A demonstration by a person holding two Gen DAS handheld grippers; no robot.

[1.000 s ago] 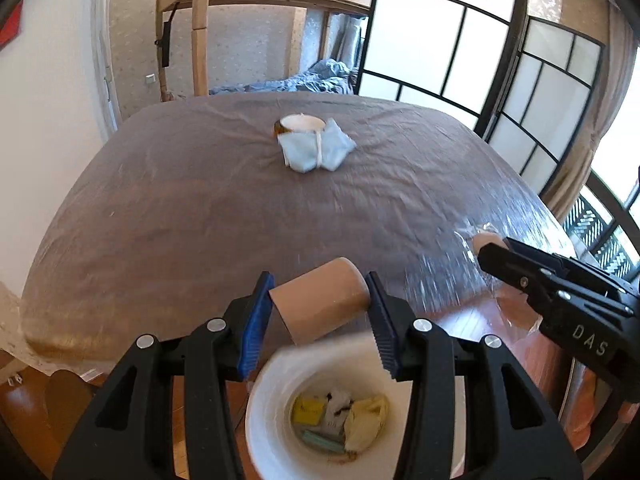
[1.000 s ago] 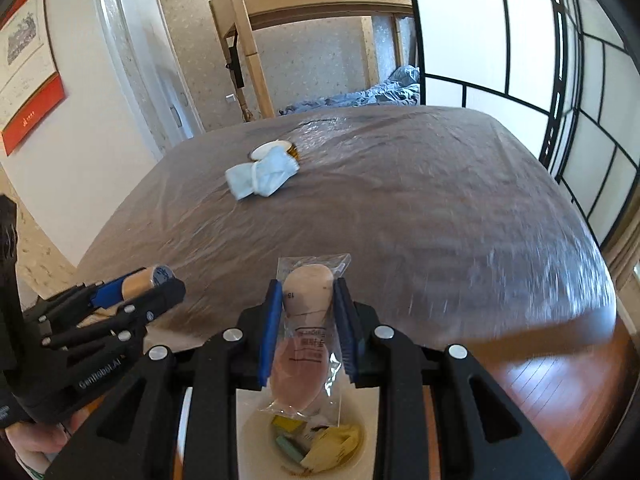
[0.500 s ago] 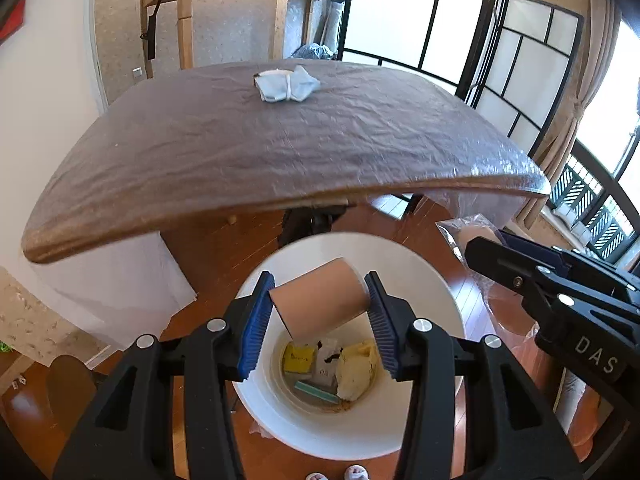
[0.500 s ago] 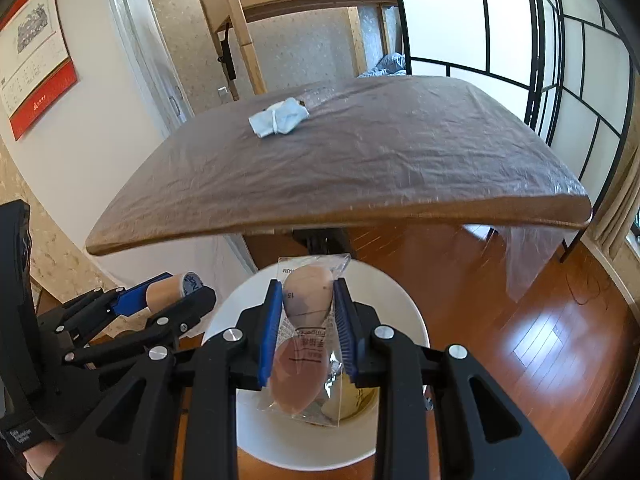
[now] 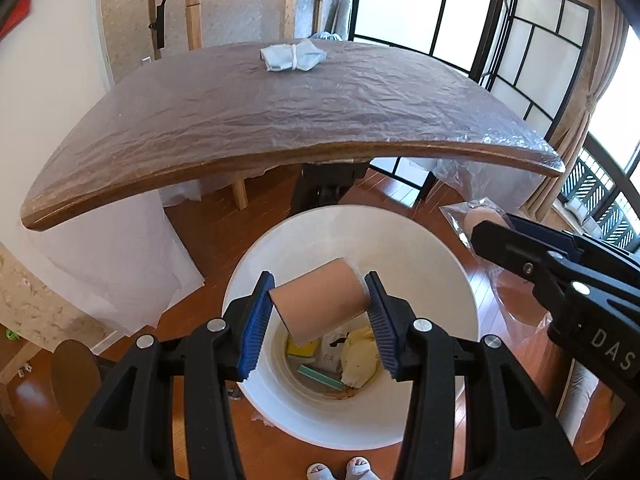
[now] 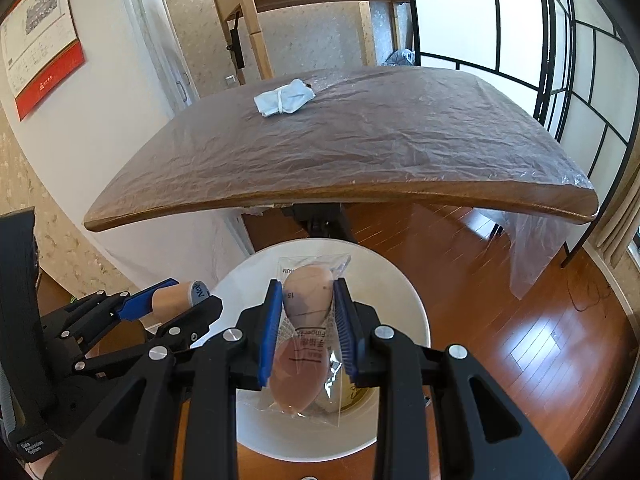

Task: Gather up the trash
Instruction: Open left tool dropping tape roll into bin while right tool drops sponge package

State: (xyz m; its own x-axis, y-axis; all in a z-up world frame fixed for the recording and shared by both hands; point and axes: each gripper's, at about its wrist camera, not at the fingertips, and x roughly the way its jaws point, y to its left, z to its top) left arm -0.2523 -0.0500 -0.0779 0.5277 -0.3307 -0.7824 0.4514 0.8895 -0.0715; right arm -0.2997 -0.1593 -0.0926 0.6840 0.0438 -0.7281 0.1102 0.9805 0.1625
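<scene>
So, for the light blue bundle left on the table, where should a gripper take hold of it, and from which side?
Grip the light blue bundle at its middle, where a white band pinches it narrow. The ends flare out loose and would likely slip or crumple. It lies flat on the plastic-covered table, toward the far edge, so I would come from above, with the fingers on either side of the waist, closing along the band.

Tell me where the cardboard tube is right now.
In the left wrist view the cardboard tube sits clamped in the left gripper, directly above the open white bin.
</scene>
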